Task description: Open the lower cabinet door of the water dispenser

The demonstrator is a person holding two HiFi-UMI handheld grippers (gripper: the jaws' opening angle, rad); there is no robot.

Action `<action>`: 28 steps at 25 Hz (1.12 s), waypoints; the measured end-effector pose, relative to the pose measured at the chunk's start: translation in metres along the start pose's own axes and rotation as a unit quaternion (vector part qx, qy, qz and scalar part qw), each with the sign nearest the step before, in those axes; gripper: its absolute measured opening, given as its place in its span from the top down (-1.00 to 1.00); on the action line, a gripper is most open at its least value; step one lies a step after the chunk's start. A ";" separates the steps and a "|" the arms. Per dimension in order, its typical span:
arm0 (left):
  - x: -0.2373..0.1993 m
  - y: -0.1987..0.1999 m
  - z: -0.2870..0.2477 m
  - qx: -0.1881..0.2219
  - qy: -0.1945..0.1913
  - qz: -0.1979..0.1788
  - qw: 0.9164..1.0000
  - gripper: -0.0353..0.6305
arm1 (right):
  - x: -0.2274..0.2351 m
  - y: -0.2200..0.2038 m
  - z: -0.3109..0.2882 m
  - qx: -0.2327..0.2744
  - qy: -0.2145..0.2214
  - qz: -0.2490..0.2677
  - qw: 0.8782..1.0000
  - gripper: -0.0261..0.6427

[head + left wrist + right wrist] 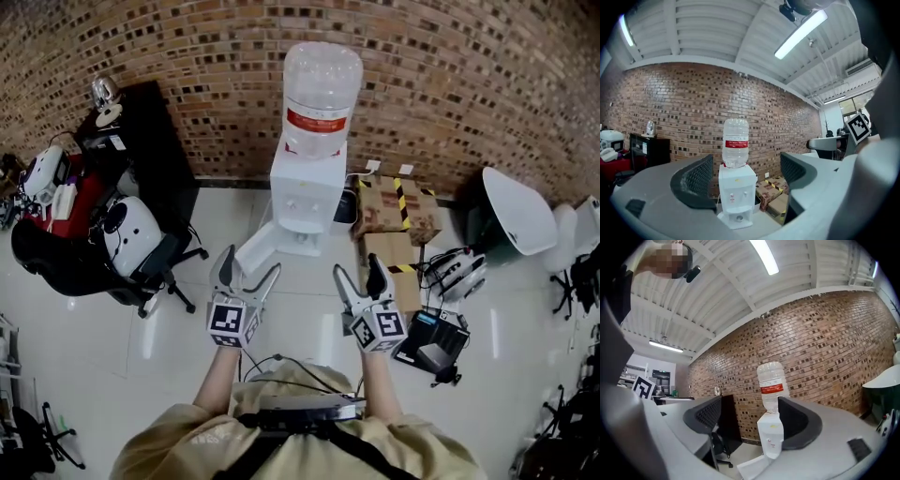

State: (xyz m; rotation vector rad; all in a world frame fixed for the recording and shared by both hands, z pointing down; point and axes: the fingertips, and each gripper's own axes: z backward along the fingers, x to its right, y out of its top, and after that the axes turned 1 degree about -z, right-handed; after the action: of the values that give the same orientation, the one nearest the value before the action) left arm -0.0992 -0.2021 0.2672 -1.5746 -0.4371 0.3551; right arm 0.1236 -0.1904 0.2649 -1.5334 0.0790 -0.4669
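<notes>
We hold the left gripper [247,274] and the right gripper [359,277] side by side, both pointing at the water dispenser [305,192] and well apart from it. The fingers [693,180] of each stand wide apart and grip nothing. The dispenser stands on the floor [141,356] against the brick wall [450,84] with a bottle [322,89] on top. Its lower cabinet door [265,246] is swung open to the left, and cardboard boxes [398,211] sit just beside it.

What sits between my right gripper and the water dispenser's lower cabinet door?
Nothing but bare glossy white floor, in the head view; the open right gripper is apart from the swung-open lower cabinet door of the white water dispenser.
</notes>
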 end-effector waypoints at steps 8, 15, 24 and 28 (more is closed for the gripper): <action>0.023 -0.022 -0.003 -0.021 -0.010 0.010 1.000 -0.39 | -0.026 -0.012 0.021 -0.032 0.032 0.056 0.997 -0.29; 0.046 -0.019 -0.009 -0.022 -0.025 -0.008 0.999 -0.39 | -0.002 -0.014 0.032 -0.035 0.009 0.048 0.998 -0.26; 0.030 -0.024 0.009 -0.029 0.002 -0.003 1.000 -0.39 | -0.012 -0.021 0.018 -0.043 0.025 0.048 0.998 -0.25; 0.034 -0.022 0.012 -0.025 0.004 0.007 1.000 -0.39 | -0.018 -0.022 0.016 -0.050 0.039 0.053 0.997 -0.22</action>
State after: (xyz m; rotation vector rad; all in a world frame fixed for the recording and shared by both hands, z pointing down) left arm -0.0768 -0.1751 0.2904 -1.6288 -0.4309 0.3505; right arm 0.1073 -0.1683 0.2828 -1.5997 0.2458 -0.4446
